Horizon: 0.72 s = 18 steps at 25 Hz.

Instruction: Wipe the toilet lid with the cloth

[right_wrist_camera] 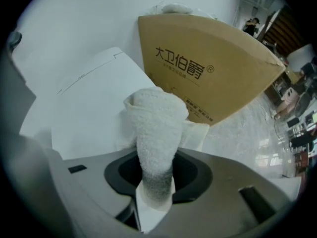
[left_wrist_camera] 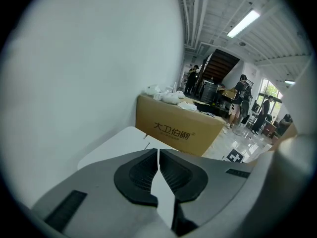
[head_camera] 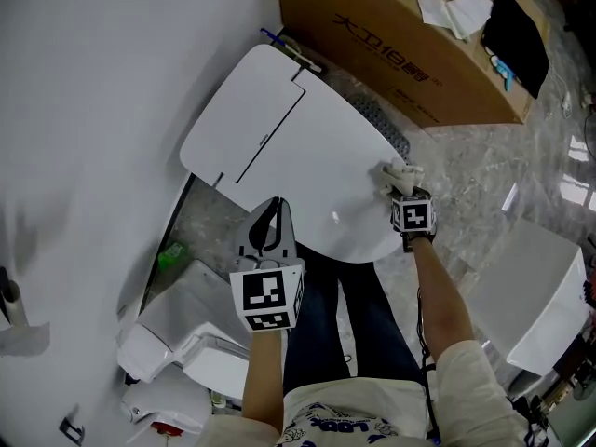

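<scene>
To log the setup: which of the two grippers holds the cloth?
The right gripper: its jaws clamp the white cloth at the toilet lid's edge. The left gripper has its jaws together, empty.

You've got a plain white wall (head_camera: 84, 110) running down your whole left side, and the floor (head_camera: 466, 170) is grey marbled stuff, glossy enough to catch reflections. A big brown cardboard box (head_camera: 410, 54) with black printed characters sits by the wall just ahead, with some white cloth or paper (head_camera: 456, 9) and a black bag (head_camera: 515, 28) on top. There's a white boxy unit (head_camera: 540, 296) off to your right. Further back it opens into a tall hall: bare ceiling with a lit tube light (left_wrist_camera: 242, 23), a dark staircase (left_wrist_camera: 221, 63), a bright window (left_wrist_camera: 270, 90) and a few people (left_wrist_camera: 241, 100) standing around.
</scene>
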Each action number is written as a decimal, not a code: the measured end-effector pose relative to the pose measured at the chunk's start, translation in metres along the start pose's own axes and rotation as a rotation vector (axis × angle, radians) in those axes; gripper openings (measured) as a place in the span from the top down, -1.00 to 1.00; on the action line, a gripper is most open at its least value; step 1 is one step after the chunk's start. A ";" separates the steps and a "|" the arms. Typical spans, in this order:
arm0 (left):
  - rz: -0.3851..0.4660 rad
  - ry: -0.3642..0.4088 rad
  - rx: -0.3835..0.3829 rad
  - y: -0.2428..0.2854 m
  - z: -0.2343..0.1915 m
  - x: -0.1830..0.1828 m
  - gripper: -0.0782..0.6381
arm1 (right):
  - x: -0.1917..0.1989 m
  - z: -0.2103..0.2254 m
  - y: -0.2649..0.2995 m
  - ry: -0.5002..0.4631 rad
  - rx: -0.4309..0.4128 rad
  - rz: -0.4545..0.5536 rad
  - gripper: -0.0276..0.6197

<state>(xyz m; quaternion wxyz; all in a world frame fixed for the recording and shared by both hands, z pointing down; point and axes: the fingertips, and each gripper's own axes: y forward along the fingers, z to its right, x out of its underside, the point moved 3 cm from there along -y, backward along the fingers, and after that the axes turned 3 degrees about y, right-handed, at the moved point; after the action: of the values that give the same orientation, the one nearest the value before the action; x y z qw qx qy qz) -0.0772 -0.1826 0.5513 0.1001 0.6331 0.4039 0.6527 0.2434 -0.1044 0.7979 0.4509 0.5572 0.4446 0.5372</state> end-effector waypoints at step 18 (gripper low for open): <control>0.022 -0.005 0.010 -0.010 0.012 0.001 0.74 | 0.095 0.010 -0.024 0.468 0.160 -0.048 0.55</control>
<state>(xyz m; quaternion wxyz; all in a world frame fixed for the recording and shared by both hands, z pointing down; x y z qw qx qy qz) -0.0699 -0.1703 0.5438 0.0909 0.6397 0.4001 0.6500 0.2560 -0.0064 0.7932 0.3026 0.4410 0.5911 0.6038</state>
